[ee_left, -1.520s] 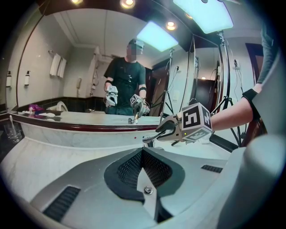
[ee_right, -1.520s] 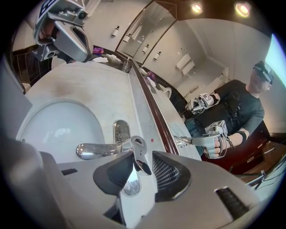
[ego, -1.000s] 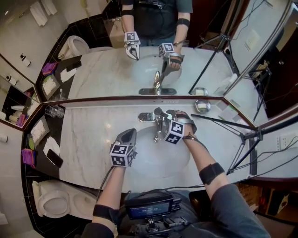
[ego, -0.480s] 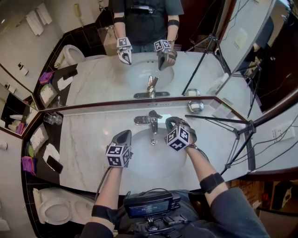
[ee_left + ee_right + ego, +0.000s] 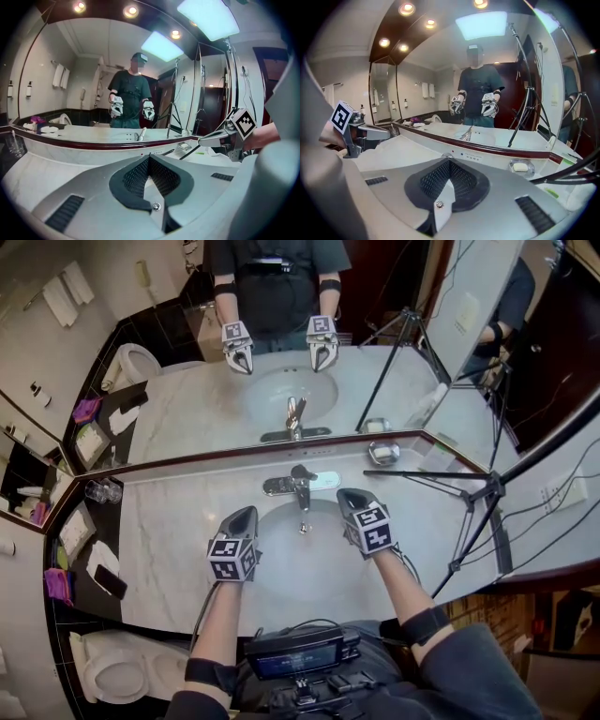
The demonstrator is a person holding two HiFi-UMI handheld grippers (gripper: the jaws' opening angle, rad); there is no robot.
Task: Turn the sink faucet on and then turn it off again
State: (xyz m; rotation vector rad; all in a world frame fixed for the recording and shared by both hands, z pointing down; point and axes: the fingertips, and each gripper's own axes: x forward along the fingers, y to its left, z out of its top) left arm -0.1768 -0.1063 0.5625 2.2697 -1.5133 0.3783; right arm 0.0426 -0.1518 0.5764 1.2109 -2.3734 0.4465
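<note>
Chrome faucet (image 5: 301,487) stands left of right gripper (image 5: 346,494).

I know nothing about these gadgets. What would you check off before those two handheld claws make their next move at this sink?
1. Right gripper clear of the faucet: ok, it hangs beside it over the basin, not touching.
2. Right fingers together and empty: ok.
3. Left gripper clear of the faucet, its fingers together and empty: ok.
4. Water stopped: cannot tell; no stream stands out in the head view, but it is too small to be sure.
5. Lever in its off position: cannot tell.
6. Tripod leg right of the faucet clear of the right gripper: ok, apart in the head view.
</note>
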